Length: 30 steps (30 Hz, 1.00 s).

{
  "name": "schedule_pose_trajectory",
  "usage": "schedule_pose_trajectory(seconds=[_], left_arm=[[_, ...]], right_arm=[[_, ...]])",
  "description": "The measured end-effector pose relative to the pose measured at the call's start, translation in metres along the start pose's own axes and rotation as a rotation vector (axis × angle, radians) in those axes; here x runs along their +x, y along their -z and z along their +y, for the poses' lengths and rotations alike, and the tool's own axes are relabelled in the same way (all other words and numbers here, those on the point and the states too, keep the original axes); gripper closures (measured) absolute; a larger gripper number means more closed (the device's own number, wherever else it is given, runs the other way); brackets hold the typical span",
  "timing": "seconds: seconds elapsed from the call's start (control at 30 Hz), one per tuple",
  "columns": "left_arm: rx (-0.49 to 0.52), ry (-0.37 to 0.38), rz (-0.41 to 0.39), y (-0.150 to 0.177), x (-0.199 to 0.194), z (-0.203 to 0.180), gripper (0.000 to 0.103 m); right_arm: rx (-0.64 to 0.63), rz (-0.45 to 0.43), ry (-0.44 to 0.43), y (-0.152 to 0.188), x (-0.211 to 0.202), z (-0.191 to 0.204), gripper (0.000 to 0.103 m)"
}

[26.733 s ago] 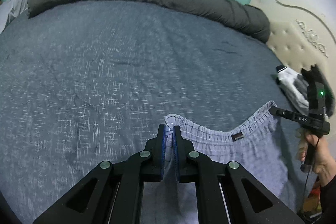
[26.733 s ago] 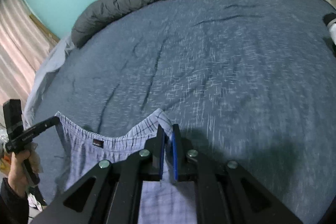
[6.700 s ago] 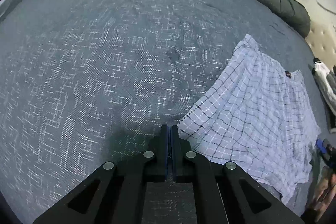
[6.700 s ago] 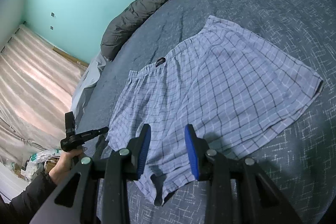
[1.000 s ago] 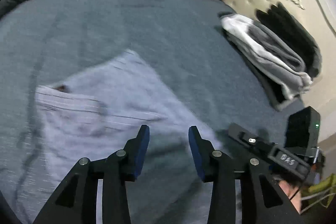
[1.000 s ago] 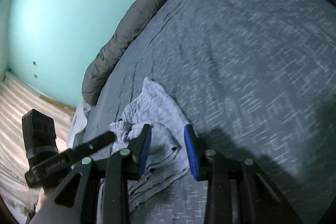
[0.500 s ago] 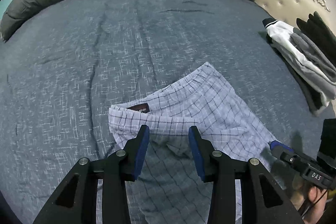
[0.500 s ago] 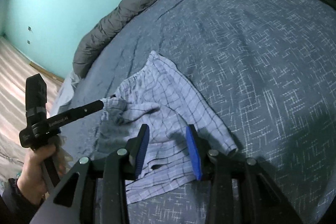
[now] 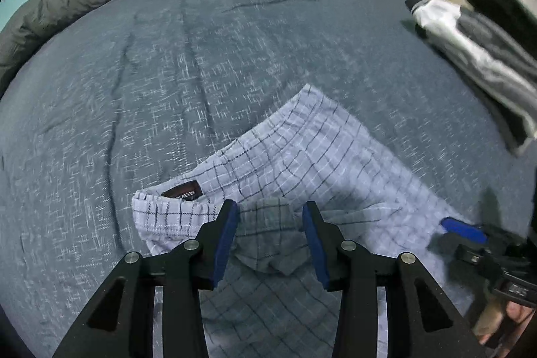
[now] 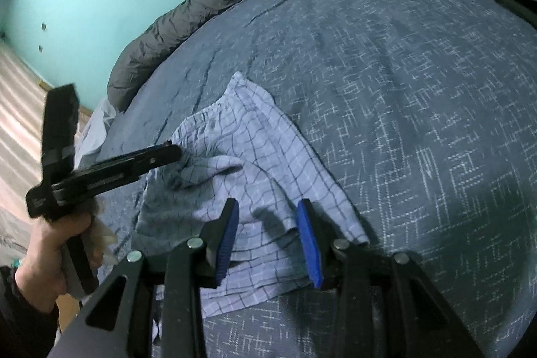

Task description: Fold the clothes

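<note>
Left gripper (image 9: 270, 225): jaws parted, nothing pinched, lowered over bunched waistband hump of light-blue checked cotton shorts (image 9: 302, 156), closer than half second ago. Shorts seen at 6 o'clock of speckled blue-grey bedspread (image 9: 167, 72), already folded in half since spread flat seconds earlier; brown label (image 9: 181, 192) at 9 o'clock of jaws. Right gripper (image 10: 266, 237): jaws parted, empty, held over hem edge at 6 o'clock of shorts. Judged: both tools released after first fold, hump to be smoothed or re-gripped for next fold.
</note>
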<state>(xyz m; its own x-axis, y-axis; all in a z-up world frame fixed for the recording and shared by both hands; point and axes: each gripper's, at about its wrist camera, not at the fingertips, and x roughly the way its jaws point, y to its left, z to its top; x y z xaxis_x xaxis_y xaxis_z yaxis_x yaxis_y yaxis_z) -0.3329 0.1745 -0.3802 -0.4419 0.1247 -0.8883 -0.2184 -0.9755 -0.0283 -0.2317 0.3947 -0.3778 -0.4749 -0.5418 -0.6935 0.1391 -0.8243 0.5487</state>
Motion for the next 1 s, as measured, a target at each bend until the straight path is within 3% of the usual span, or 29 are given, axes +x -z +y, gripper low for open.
schedule_pose_trajectory(seconds=[0.1, 0.17, 0.23, 0.3, 0.43, 0.6, 0.8, 1.0], left_arm=[[0.009, -0.010, 0.002, 0.001, 0.006, 0.000, 0.060], [0.013, -0.010, -0.002, 0.002, 0.007, 0.000, 0.068], [0.015, -0.005, -0.009, 0.002, 0.006, 0.000, 0.083], [0.013, 0.000, -0.013, 0.001, 0.005, 0.000, 0.087], [0.000, 0.010, -0.030, -0.002, -0.002, 0.004, 0.094], [-0.062, 0.034, -0.080, -0.011, -0.023, 0.015, 0.095], [-0.118, 0.076, -0.122, -0.038, -0.040, 0.019, 0.095], [-0.108, 0.093, -0.116, -0.075, -0.030, 0.003, 0.095]], right_arm=[[-0.018, 0.013, -0.001, 0.001, 0.002, 0.002, 0.073], [-0.039, 0.018, 0.007, 0.001, 0.003, 0.005, 0.085], [-0.053, 0.018, 0.009, 0.001, 0.003, 0.008, 0.092], [-0.061, 0.018, 0.005, 0.002, 0.003, 0.009, 0.098], [-0.068, 0.008, -0.006, 0.002, -0.001, 0.010, 0.100], [-0.054, -0.024, -0.031, 0.000, -0.014, 0.007, 0.100], [-0.041, -0.064, -0.051, -0.001, -0.035, 0.003, 0.100], [-0.022, -0.074, -0.053, -0.001, -0.043, -0.007, 0.100]])
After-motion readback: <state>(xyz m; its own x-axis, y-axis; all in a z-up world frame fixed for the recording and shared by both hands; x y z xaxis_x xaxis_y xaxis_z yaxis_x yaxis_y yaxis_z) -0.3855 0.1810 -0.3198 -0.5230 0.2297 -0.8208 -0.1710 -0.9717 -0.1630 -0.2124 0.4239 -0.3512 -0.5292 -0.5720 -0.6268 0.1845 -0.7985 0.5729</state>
